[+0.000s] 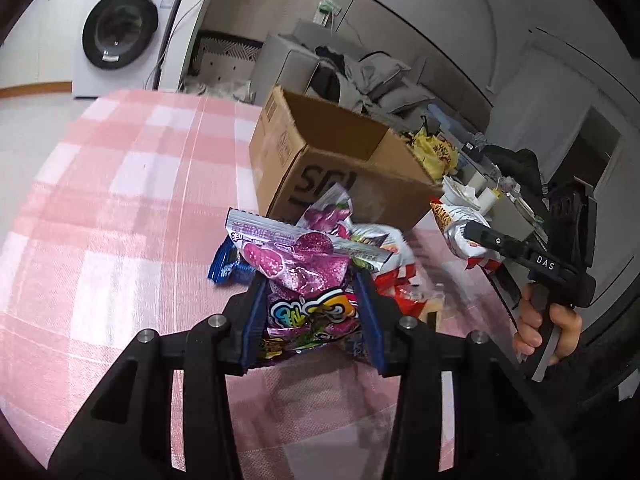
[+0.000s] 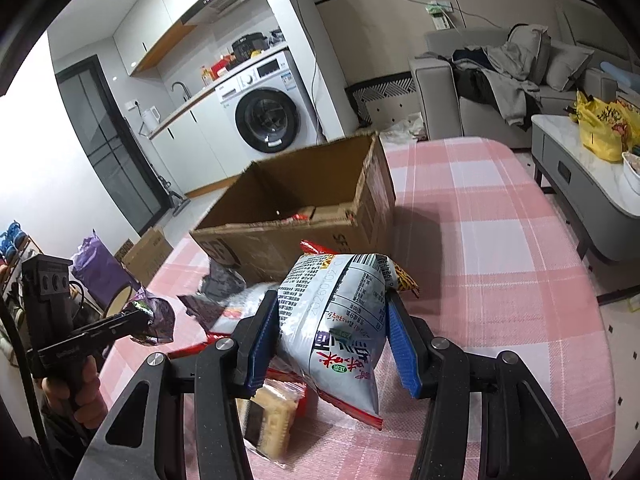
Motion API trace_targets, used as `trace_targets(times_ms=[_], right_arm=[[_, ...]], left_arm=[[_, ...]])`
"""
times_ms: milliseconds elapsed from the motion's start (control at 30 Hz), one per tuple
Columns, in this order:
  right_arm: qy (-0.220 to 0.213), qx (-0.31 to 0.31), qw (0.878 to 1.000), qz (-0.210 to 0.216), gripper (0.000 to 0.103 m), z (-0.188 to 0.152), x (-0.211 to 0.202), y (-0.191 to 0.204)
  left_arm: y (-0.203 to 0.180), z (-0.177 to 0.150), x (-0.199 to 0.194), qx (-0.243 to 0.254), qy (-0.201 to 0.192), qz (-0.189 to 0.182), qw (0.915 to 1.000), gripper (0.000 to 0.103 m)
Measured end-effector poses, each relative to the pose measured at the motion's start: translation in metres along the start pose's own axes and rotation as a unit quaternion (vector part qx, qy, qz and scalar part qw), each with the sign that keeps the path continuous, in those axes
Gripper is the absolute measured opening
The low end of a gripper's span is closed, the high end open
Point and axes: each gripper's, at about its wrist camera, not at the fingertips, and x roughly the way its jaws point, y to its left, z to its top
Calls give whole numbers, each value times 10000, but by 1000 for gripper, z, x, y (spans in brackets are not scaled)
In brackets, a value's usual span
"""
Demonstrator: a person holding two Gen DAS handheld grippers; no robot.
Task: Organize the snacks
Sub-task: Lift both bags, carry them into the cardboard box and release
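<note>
My left gripper is shut on a purple candy bag, held above the pink checked table. My right gripper is shut on a silver snack bag with red edges; it also shows in the left wrist view. An open cardboard box stands on the table just beyond both bags, also in the left wrist view. A few packets lie on its floor. More snacks lie on the table below: a blue packet, red packets, a cracker pack.
A washing machine stands against the far wall. A grey sofa with clothes and a low table with a yellow bag stand beyond the table. A second box and a purple bag are on the floor at the left.
</note>
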Motion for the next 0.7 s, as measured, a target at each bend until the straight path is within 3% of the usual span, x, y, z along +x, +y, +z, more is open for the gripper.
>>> trace_targets(times_ms=[500, 700], right_arm=[[-589, -140, 9978, 282, 52, 30, -31, 20], [-669, -220, 9969, 363, 52, 45, -29, 32]], left_arm=[[-39, 47, -22, 520, -644, 175, 9964, 39], [-56, 72, -16, 563, -699, 139, 9959, 39]])
